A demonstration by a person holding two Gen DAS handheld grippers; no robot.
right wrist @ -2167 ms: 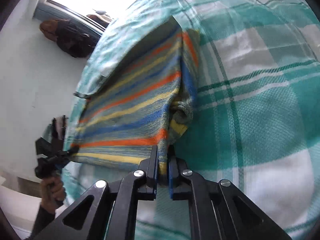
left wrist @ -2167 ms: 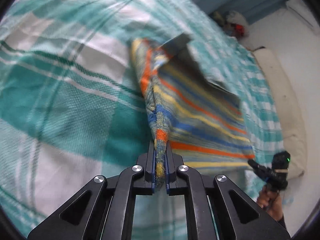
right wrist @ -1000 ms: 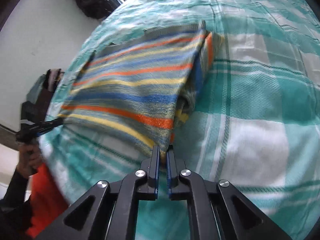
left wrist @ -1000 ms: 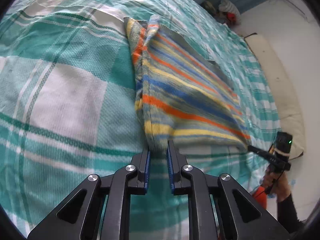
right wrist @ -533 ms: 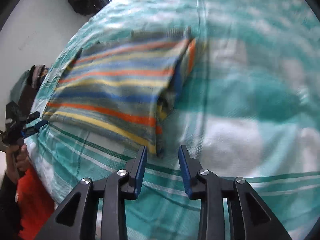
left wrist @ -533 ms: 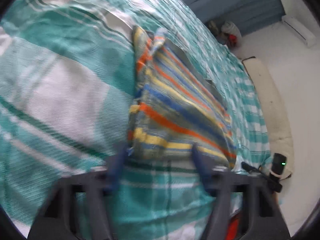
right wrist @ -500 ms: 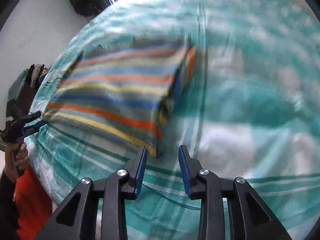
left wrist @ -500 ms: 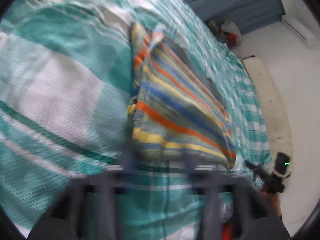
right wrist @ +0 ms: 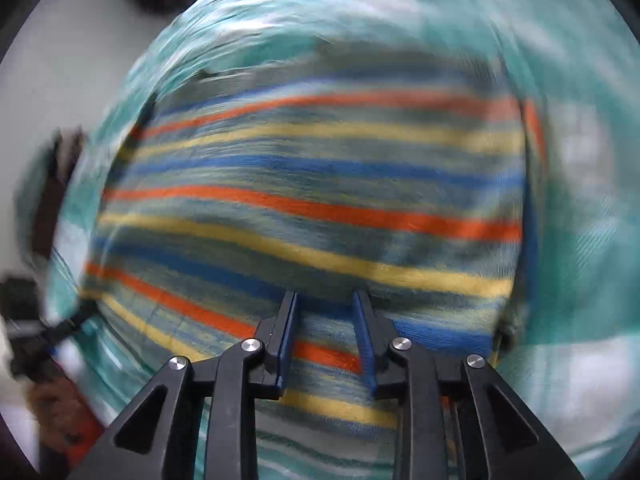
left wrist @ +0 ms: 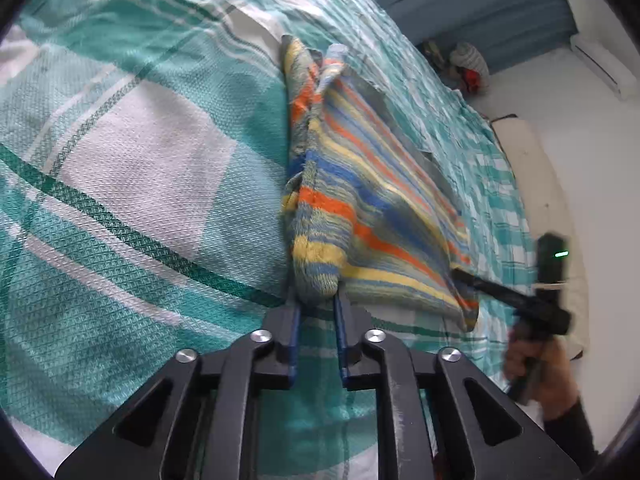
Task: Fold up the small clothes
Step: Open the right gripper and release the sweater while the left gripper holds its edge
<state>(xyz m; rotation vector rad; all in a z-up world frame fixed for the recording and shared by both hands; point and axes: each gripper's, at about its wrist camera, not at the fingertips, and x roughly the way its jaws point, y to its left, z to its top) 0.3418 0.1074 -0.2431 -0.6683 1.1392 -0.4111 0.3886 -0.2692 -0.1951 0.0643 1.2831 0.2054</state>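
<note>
A: Knitwear, by the look of it: one striped garment in orange, blue, yellow and grey-green, lying folded on the teal checked bedspread of the bed.

B: How will it handle?

A: Soft and light, I'd judge. It slumps and bunches where it is doubled, so it won't hold a crease by itself. The knit looks grippy, not slippery, and nothing about it is fragile.

B: Where would you take hold?

A: At the corners of the near hem, through all layers together, so the fold doesn't slide apart. The thick bunched end needs a wider bite than a single edge.

B: And the tools?

A: Two. The left tool sits at that bunched near corner with the roll of cloth between its pads; its jaws have just eased apart, and I can't tell whether they press on it. The right tool is over the middle of the garment, jaws apart and narrowing a little, nothing pinched between them. That view is blurred.

B: Anything else to count?

A: One garment, one bedspread, two tools, and a white cushion past the bed's far edge.
</note>
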